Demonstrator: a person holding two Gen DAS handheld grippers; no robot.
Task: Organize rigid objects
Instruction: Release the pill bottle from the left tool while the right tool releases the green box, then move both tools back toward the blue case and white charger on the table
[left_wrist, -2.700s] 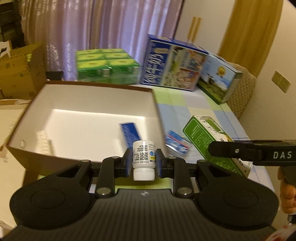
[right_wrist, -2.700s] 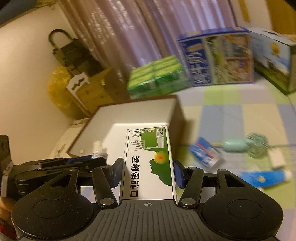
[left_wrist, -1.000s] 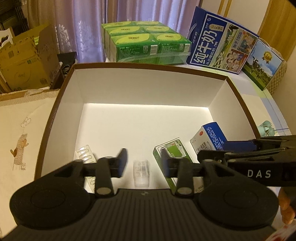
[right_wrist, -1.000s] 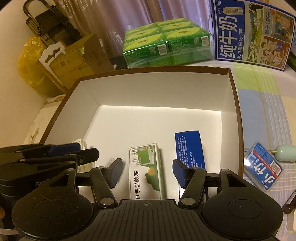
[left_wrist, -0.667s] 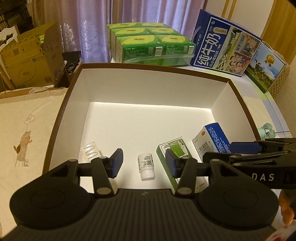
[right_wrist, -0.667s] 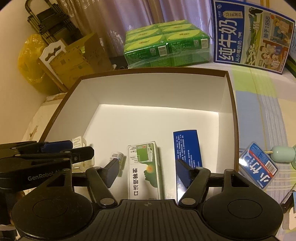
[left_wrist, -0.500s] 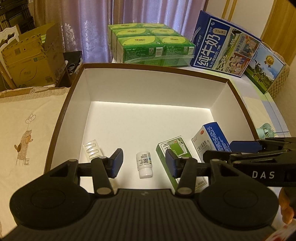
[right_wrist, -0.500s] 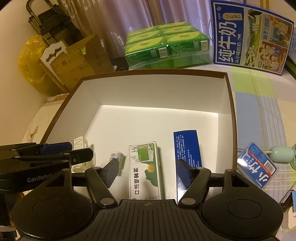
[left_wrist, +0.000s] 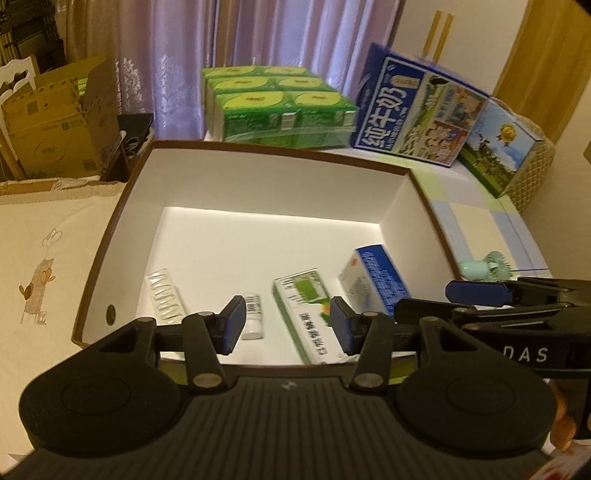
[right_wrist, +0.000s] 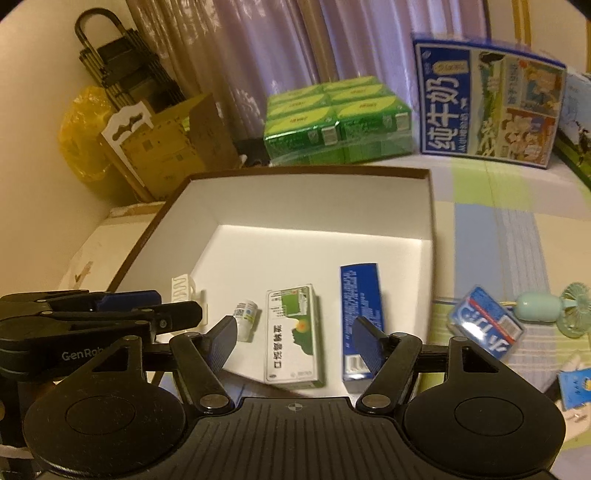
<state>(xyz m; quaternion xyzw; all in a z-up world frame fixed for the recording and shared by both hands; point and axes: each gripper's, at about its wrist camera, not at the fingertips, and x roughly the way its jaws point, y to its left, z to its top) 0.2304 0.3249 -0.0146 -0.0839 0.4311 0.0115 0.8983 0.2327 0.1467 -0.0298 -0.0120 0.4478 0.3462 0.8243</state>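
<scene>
Left gripper (left_wrist: 286, 325) is held spread, nothing between its pads; it hangs above the near wall of the box (left_wrist: 122, 206). Right gripper (right_wrist: 295, 341) is likewise spread and empty, its jaws having just been opening, and is held over the same near wall.

Inside the box, along the near wall, four items are laid flat. The bottle (left_wrist: 253, 315) lies on its side, just left of the green carton (left_wrist: 308, 317). The blue carton (left_wrist: 376, 282) is seen right of the green carton, close to the right wall of the box. A clear blister strip (left_wrist: 164, 301) is noted toward the left wall.

Outside the box, past its right wall, a blue packet (right_wrist: 485, 321) and a mint fan (right_wrist: 546, 306) are seen on the checked cloth. Behind the far wall a green pack (left_wrist: 277, 107) and a milk case (left_wrist: 417, 118) are stacked.
</scene>
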